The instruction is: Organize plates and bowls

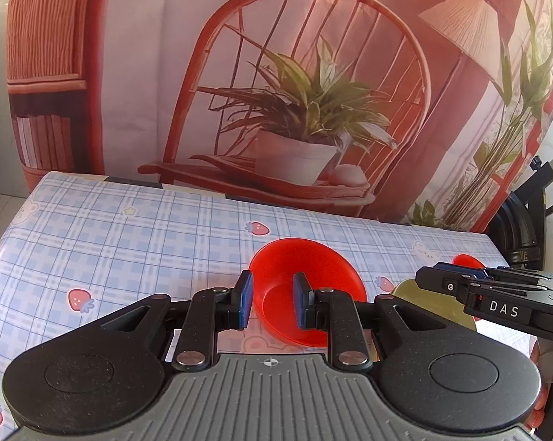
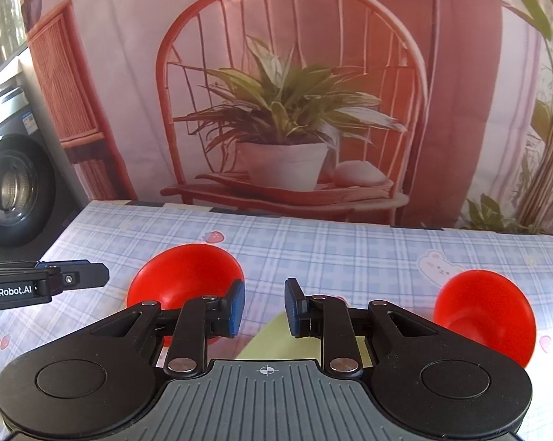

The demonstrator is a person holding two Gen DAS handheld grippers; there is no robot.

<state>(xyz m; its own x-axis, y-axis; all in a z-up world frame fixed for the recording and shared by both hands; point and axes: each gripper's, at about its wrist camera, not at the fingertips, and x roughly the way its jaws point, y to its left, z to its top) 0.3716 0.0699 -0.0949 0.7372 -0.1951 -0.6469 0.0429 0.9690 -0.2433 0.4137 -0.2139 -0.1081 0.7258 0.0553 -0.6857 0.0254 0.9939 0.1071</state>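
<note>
A red bowl [image 1: 313, 279] sits on the checked tablecloth [image 1: 129, 242], just ahead of my left gripper [image 1: 273, 299], which is open above its near left rim. The same bowl shows in the right wrist view [image 2: 188, 275]. A second red bowl [image 2: 486, 316] sits to the right; only its top edge [image 1: 466, 259] shows in the left wrist view. A pale green plate [image 2: 287, 338] lies under my right gripper [image 2: 264, 307], which is open and empty above it. The plate's edge [image 1: 409, 290] also shows in the left wrist view, with the right gripper [image 1: 438, 275] above it.
A printed backdrop of a chair and potted plant [image 1: 298, 110] hangs behind the table's far edge. The table's left edge [image 2: 67, 228] drops off toward a washing machine [image 2: 11, 191]. A black stand [image 1: 523, 228] is at the far right.
</note>
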